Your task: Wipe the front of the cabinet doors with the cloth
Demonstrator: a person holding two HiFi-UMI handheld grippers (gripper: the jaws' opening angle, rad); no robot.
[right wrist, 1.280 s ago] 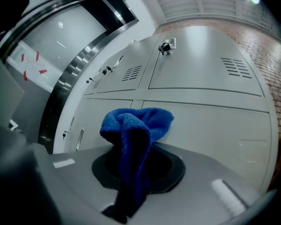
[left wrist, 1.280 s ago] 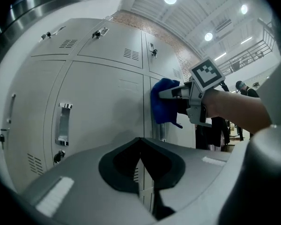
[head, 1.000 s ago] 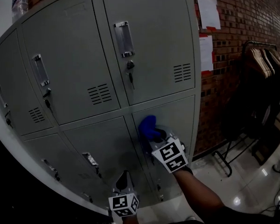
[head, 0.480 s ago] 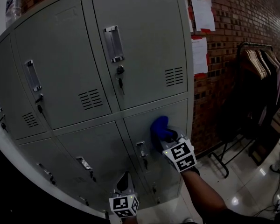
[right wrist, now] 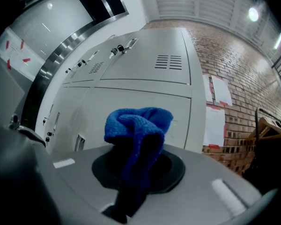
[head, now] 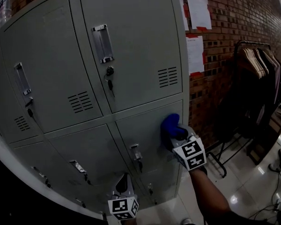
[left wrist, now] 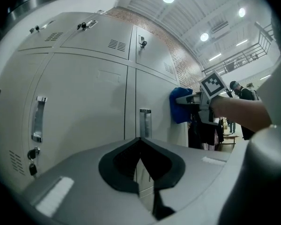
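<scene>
A grey metal locker cabinet (head: 131,41) fills the head view, with several doors in two rows. My right gripper (head: 178,137) is shut on a bunched blue cloth (head: 169,124), which presses against the lower right door (head: 150,125) near its right edge. In the right gripper view the blue cloth (right wrist: 136,125) sticks up from the jaws in front of the door (right wrist: 136,111). My left gripper (head: 124,184) hangs low below the doors, shut and holding nothing; its jaws meet in the left gripper view (left wrist: 140,151), where the cloth (left wrist: 179,106) shows at right.
A brick wall (head: 234,27) with pinned papers (head: 198,11) stands right of the cabinet. A clothes rack (head: 255,74) with dark garments sits further right over a shiny floor (head: 243,191). Door handles (head: 101,43) and keys (head: 110,78) stick out from the doors.
My right gripper has slid the blue cloth rightward across the lower right door, toward its right edge. The left gripper stays low in the same spot.
</scene>
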